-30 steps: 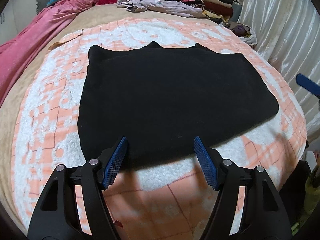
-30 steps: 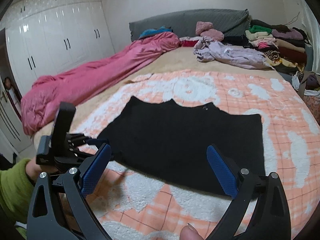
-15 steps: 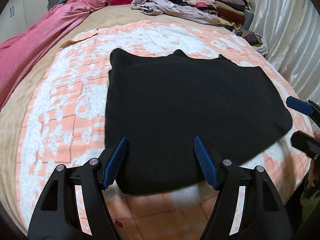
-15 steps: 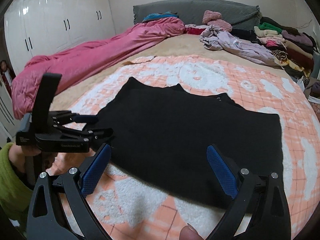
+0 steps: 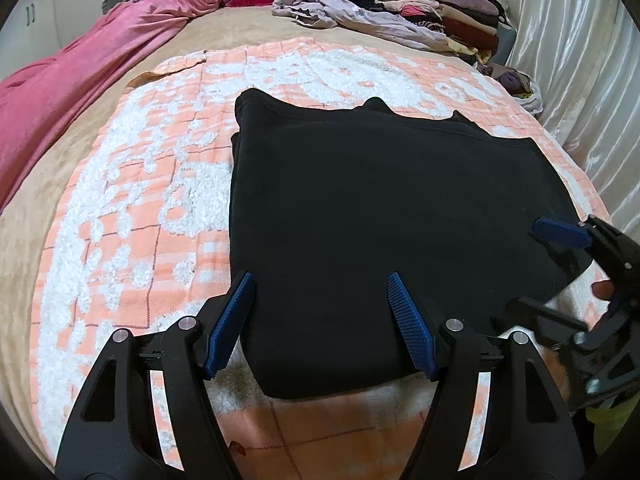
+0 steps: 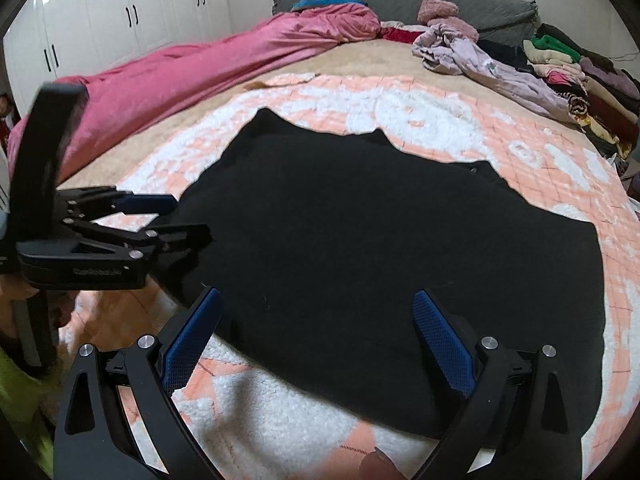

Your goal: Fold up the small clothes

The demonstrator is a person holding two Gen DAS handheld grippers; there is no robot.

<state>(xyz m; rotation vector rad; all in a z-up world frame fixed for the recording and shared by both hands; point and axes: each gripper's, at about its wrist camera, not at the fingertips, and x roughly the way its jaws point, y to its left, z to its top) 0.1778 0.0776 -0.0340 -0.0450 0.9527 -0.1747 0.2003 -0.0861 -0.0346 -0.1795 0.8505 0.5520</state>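
Both tools spread wide over the black garment's [image 5: 384, 216] near edge.

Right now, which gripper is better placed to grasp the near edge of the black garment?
Left gripper: its open jaws straddle the black garment's near left corner; the right gripper sits above the cloth's middle.

Pink duvet [image 6: 192, 76], stacked clothes [image 5: 440, 16], white wardrobe [image 6: 100, 20], orange-white blanket [image 5: 132, 216].
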